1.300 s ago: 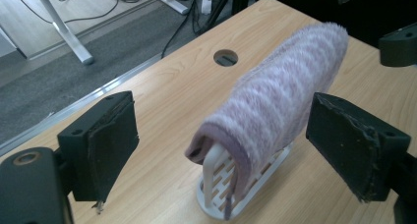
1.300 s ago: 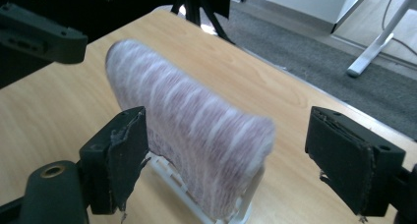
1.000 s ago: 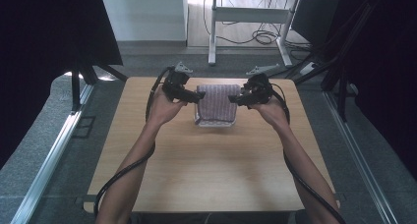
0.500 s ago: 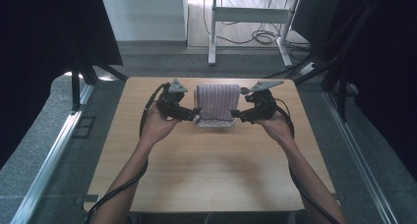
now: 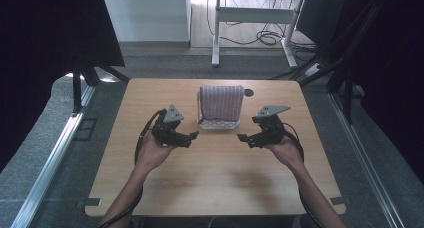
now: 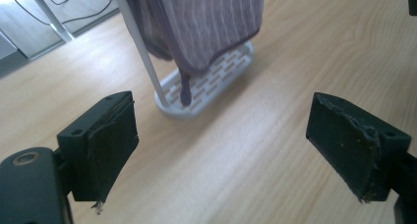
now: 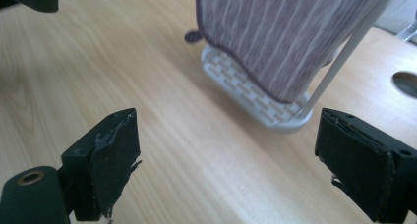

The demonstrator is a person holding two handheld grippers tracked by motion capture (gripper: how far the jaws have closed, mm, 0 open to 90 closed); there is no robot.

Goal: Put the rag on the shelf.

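The left claw point(image 5: 192, 136) hovers over the light wooden table point(image 5: 150, 188), jaws wide apart and empty — it sits just left of and nearer the person than the small white wire rack with a slotted base point(image 5: 218, 123). A purple striped cloth point(image 5: 221, 101) hangs draped over that rack, toward the table's far edge. On the right, the right claw point(image 5: 241, 137) mirrors it — also spread open, holding nothing.

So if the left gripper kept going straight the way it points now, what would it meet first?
Probably the white slotted base of the towel rack, with the striped towel hanging just above it. The left gripper is open, with bare table between. Depth is hard to judge.
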